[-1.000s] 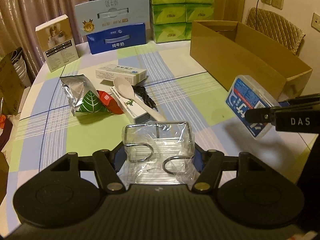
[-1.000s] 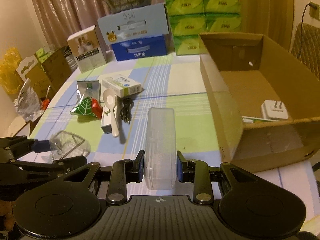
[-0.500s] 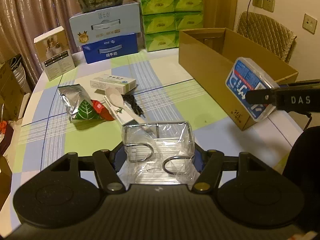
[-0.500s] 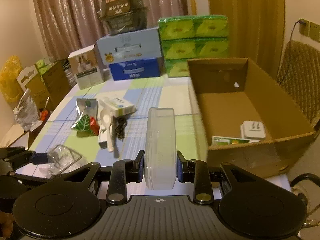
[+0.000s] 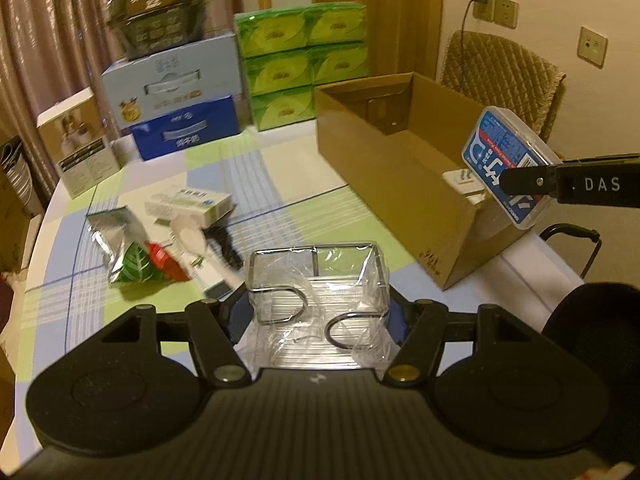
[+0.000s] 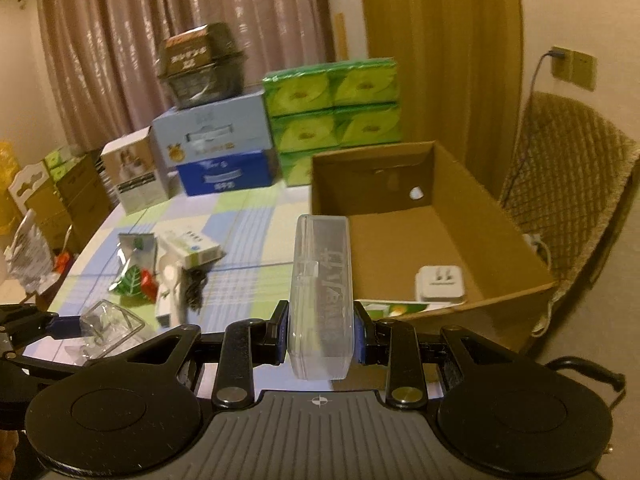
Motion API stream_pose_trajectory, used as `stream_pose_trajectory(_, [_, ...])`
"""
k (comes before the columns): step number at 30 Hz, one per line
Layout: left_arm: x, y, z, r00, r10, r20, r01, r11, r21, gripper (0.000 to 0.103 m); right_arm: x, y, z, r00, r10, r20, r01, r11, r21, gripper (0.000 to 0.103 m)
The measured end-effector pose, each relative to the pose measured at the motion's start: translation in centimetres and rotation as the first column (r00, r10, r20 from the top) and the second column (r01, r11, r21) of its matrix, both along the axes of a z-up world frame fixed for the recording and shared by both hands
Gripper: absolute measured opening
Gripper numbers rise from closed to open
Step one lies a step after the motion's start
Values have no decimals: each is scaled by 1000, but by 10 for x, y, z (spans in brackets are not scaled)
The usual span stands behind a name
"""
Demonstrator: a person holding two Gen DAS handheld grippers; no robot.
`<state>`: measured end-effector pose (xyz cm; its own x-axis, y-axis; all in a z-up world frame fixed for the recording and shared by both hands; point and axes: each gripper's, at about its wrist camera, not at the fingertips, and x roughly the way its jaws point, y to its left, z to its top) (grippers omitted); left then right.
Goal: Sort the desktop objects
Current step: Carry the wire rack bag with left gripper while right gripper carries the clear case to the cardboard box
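Observation:
My left gripper is shut on a plastic-wrapped wire rack, held above the table's near edge; it also shows in the right wrist view. My right gripper is shut on a clear plastic case with a blue label, seen in the left wrist view held high beside the near end of the open cardboard box. The box holds a white plug adapter and a green-and-white packet.
On the checked tablecloth lie a silver leaf pouch, a red packet, a white spoon, medicine boxes and a black cable. Stacked cartons and green tissue packs line the back. A chair stands right.
Both grippers have risen and pulled back from the table with their loads. The clear case has gone up and toward the open box.

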<state>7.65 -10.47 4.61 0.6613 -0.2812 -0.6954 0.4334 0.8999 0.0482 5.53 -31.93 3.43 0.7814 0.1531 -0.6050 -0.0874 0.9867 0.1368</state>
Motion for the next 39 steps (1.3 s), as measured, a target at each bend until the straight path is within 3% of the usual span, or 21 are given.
stream_pose_trajectory(16, [32,-91,23,990,-136,34,137,990,-40,61,29,-73,10,996,-86,24,87,996,-37,28])
stream_pose_trajectory(39, [111,-180,7,975,-224,-1,223,972,-77,61,100,-121,-30,994,-97,-46,96,995,-25,28])
